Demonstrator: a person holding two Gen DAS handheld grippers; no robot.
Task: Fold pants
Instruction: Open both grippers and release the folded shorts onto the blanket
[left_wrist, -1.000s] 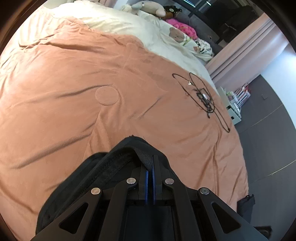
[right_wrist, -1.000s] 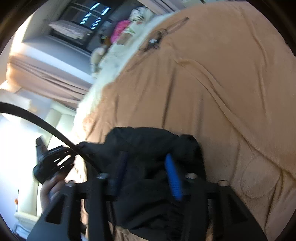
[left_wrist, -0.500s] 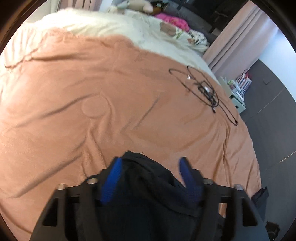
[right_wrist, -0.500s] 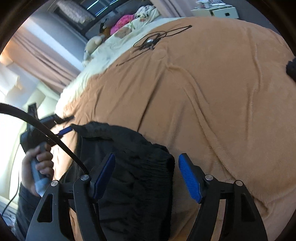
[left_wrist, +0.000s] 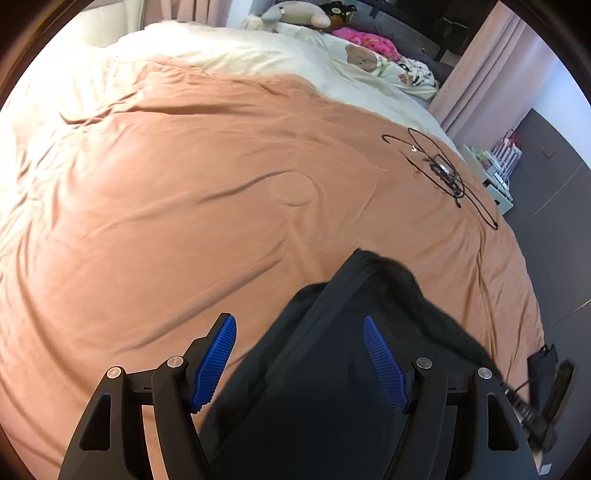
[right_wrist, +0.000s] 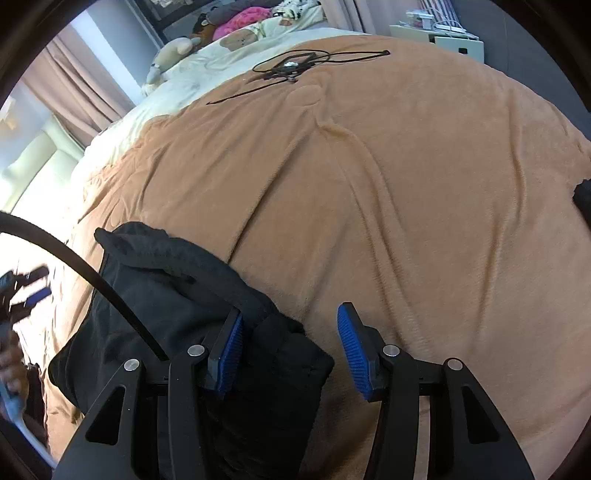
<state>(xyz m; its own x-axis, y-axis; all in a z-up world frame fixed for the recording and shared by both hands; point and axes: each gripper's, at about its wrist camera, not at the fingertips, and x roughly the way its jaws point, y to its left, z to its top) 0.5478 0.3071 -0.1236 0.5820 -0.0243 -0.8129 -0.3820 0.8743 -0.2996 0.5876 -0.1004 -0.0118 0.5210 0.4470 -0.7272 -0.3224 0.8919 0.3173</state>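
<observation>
Now the left gripper (left_wrist: 299, 354) stands apart, empty; the folded black fabric pants (left_wrist: 332, 350) lie beneath it, their long axis running toward one o'clock. The right gripper (right_wrist: 290, 349), its jaws just closing, pinches nothing; the bundle's edge sits at its nine o'clock. One pair of pants, one orange fleece blanket (left_wrist: 184, 184), one tangled black cable (left_wrist: 443, 173).

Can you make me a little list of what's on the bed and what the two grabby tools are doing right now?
bed cover: orange blanket, wrinkled
pants: black pants, bunched near the blanket's near edge
left tool: left tool open over the pants, pads not pressing
right tool: right tool open, jaws just narrowed, pants edge between them
wires: black cable tangle farther up the blanket
far end: stuffed toys by the cream bedding
</observation>
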